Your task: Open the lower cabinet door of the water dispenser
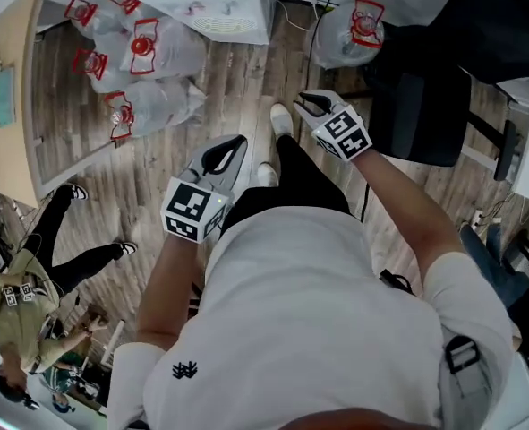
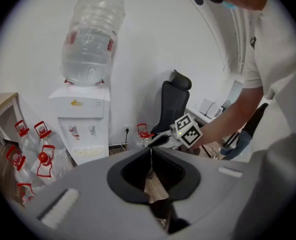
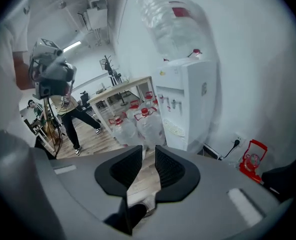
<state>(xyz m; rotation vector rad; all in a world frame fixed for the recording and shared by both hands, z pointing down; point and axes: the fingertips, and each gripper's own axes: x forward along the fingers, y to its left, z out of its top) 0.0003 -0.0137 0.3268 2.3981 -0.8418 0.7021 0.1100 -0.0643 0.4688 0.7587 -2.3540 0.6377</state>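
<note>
White water dispenser: one, against the white wall, well apart from both grippers.
Top bottle: one, upside down on the dispenser.
Floor bottles: five red-handled in a cluster on one side, one on the other.
Left gripper: jaws pressed together, empty.
Right gripper: jaws a narrow gap apart, nothing between.
Room: wood-plank floor; one black chair; a second person standing.
Hidden: lower cabinet door, covered by the gripper bodies in both gripper views.
</note>
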